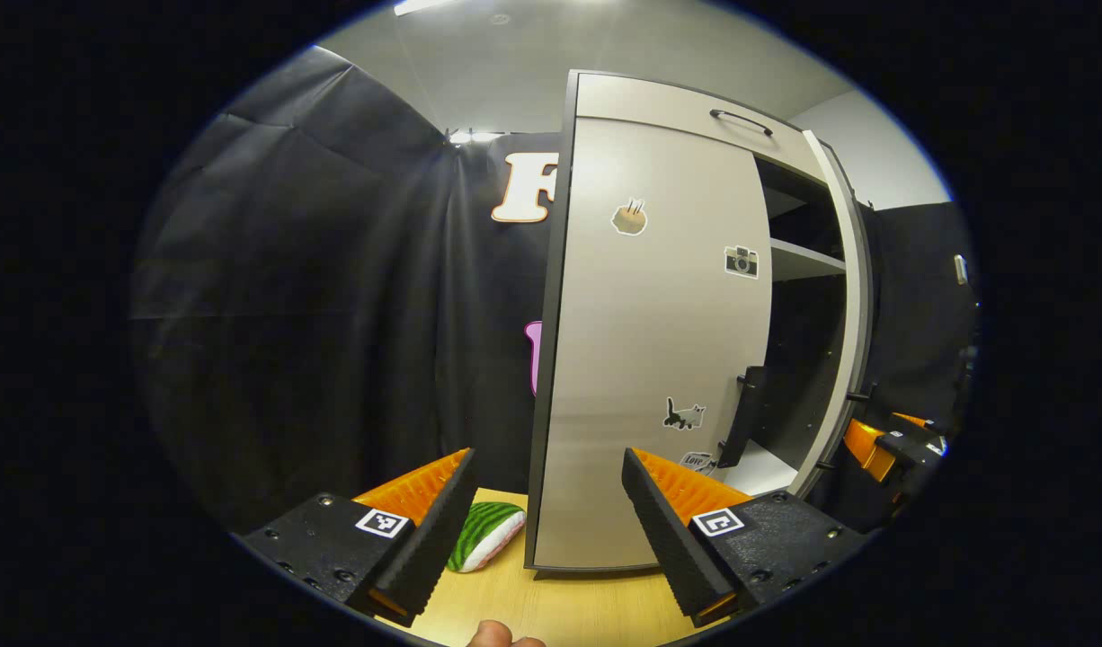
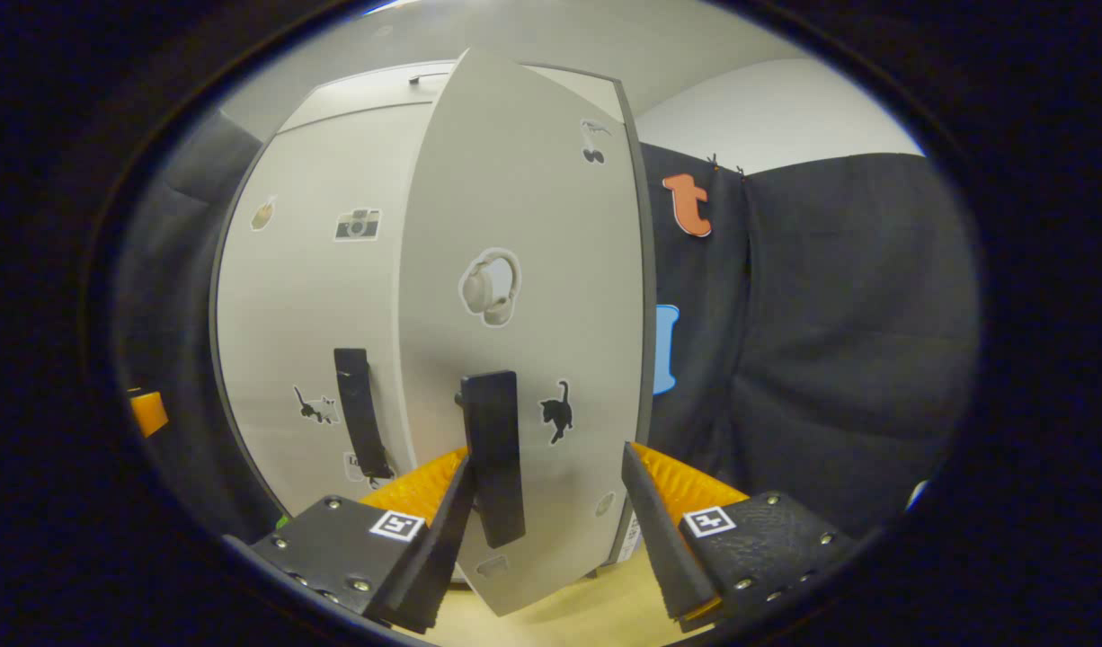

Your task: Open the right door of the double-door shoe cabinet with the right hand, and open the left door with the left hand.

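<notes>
Swinging stiffly on hinges, the right door [image 2: 524, 296] wanted pulling by its handle [image 2: 495, 454], which stood between the spread, unclosed fingers of the right gripper [image 2: 546, 530], while the left gripper [image 1: 546, 530] gaped empty before the left door [image 1: 650, 341].

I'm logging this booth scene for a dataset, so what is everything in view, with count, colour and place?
Shoe cabinet: one, pale grey, standing on the table.
Doors: two, pale grey; left door shut, right door swung partly open.
Door handles: two, black, one on the left door, one on the right door.
Stickers: several, scattered on both doors.
Shelves: pale, inside the cabinet.
Watermelon-slice toy: one, green and white, left of the cabinet.
Table: one, light wood.
Left gripper: open, facing the left door.
Right gripper: open, by the right door's handle.
</notes>
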A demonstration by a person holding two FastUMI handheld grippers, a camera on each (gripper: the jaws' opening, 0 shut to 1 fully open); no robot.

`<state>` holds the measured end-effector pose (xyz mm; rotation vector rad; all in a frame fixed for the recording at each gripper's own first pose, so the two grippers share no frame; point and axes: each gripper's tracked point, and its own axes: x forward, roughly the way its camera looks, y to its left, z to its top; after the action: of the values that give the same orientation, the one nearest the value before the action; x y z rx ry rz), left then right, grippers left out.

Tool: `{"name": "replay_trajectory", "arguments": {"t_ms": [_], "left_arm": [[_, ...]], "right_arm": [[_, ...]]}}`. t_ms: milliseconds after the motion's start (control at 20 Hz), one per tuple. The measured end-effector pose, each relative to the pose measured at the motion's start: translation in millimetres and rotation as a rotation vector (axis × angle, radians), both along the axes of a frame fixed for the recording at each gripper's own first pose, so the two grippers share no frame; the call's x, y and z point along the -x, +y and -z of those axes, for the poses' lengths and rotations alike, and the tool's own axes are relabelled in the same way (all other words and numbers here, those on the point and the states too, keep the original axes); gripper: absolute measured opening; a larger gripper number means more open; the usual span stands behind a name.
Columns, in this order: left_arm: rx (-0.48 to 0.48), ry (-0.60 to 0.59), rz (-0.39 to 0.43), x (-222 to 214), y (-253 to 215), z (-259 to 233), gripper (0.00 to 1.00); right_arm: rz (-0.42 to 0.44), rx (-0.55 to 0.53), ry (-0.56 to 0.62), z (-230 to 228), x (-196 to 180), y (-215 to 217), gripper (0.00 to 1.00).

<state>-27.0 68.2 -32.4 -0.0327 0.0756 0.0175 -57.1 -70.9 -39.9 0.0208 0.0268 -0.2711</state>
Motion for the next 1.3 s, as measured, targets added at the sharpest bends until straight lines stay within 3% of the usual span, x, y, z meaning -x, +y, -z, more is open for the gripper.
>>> {"name": "replay_trajectory", "arguments": {"t_ms": [450, 750, 850, 1200, 1300], "left_arm": [[-0.002, 0.019, 0.069, 2.8, -29.3, 7.5, 0.99], [0.012, 0.040, 0.140, 3.9, -67.1, 15.9, 0.99], [0.012, 0.054, 0.165, 6.3, -80.7, 20.8, 0.99], [0.002, 0.071, 0.186, 15.5, -99.3, 28.9, 0.99], [0.008, 0.075, 0.181, 15.1, -101.6, 29.8, 0.99]], "right_arm": [[0.072, 0.014, 0.001, -3.3, 44.1, -48.0, 0.87], [0.077, -0.045, 0.035, -1.0, 61.7, -85.6, 0.89], [0.078, -0.019, 0.047, -1.6, 65.3, -95.7, 0.84], [0.091, -0.155, 0.047, 7.0, 73.7, -135.3, 0.84], [0.119, -0.120, 0.053, 8.0, 76.1, -158.5, 0.69]]}}
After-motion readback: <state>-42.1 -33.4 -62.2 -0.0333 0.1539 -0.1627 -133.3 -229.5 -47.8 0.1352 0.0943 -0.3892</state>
